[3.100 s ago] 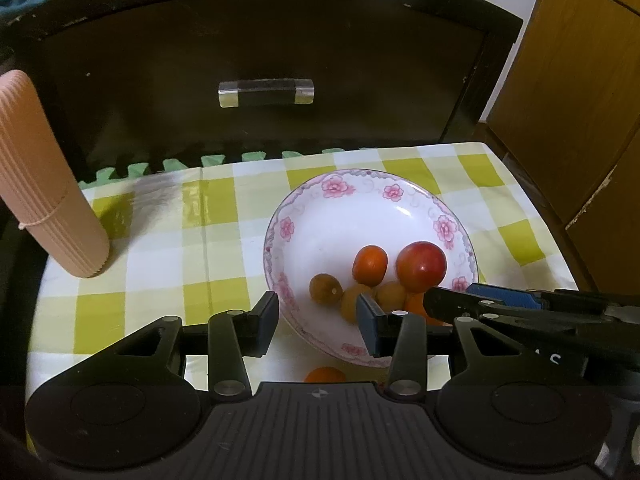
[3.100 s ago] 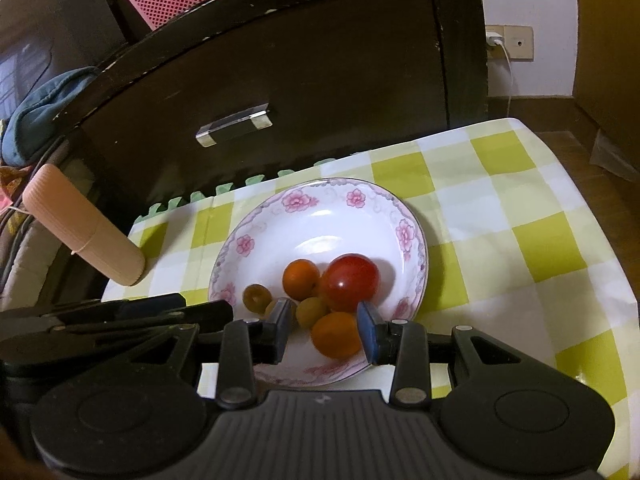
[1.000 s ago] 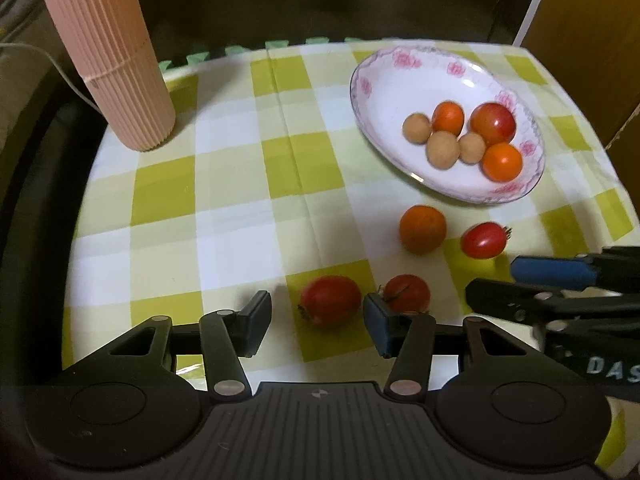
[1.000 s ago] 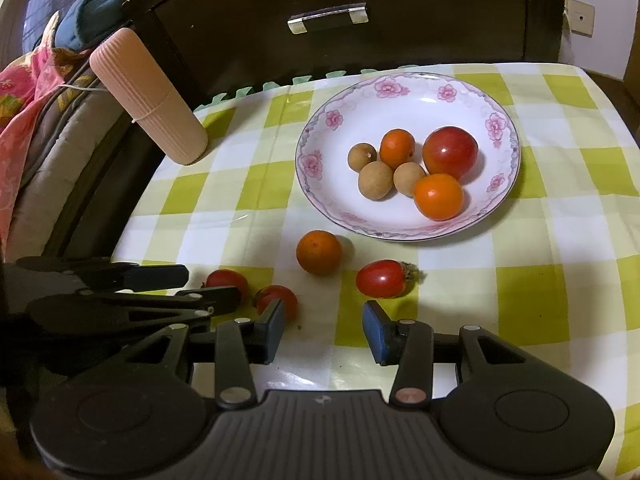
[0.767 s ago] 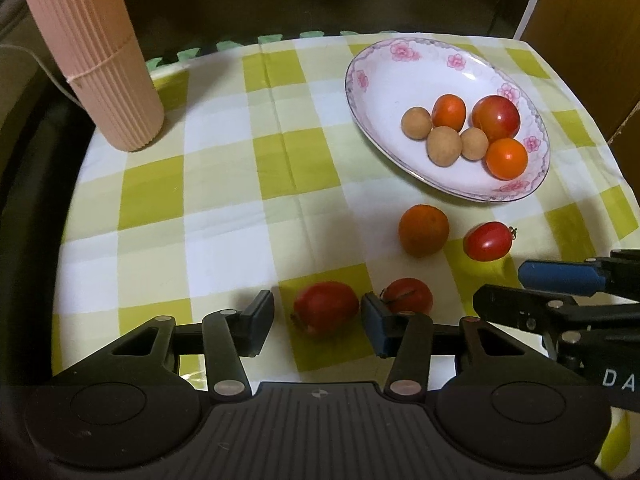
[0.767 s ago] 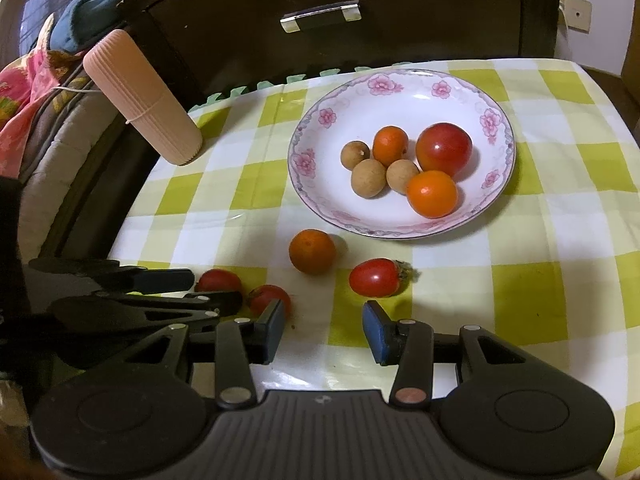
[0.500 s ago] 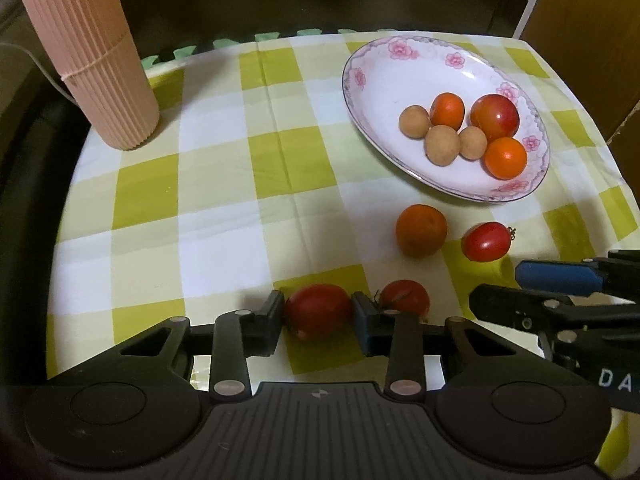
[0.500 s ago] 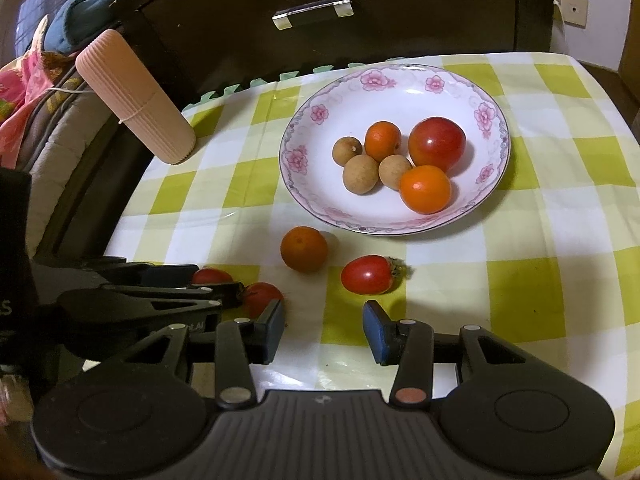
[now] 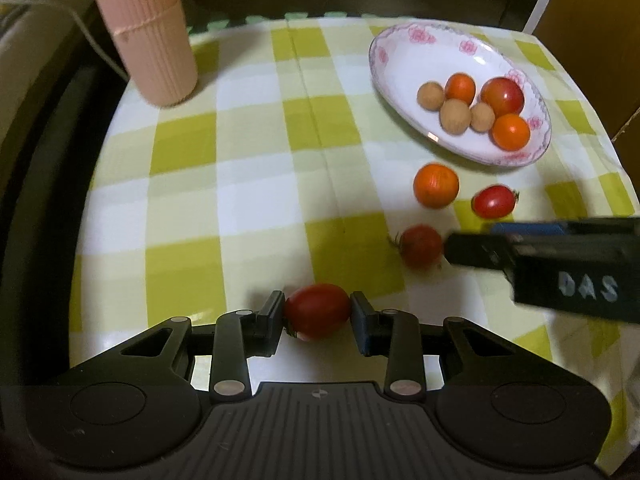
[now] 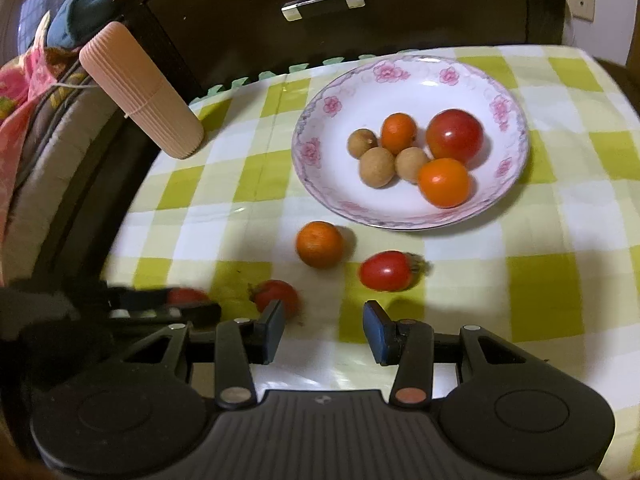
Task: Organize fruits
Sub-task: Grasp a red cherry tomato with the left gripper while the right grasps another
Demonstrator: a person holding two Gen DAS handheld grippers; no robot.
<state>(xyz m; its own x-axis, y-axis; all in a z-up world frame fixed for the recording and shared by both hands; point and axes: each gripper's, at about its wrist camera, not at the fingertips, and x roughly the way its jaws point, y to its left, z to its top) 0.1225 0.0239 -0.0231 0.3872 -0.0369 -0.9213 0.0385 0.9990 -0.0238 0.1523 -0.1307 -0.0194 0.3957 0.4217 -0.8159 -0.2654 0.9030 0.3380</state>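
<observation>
Left wrist view: the left tool (image 9: 318, 312) is pinching a small, soft, thin-skinned oval red tomato (image 9: 317, 310) across its middle, jaws having just closed; right tool (image 10: 323, 330) is gaping empty at three o'clock.

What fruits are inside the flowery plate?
Inside the plate are six fruits: a big red tomato, two oranges, and three small brown round fruits. None looks hidden under another.

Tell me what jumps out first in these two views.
The left tongs, at the near edge of the checked cloth, have just closed on a red tomato. Beyond sits a flowered plate holding six fruits, with an orange and two more tomatoes loose in front of it. The right tongs hang open over the cloth, holding nothing.
</observation>
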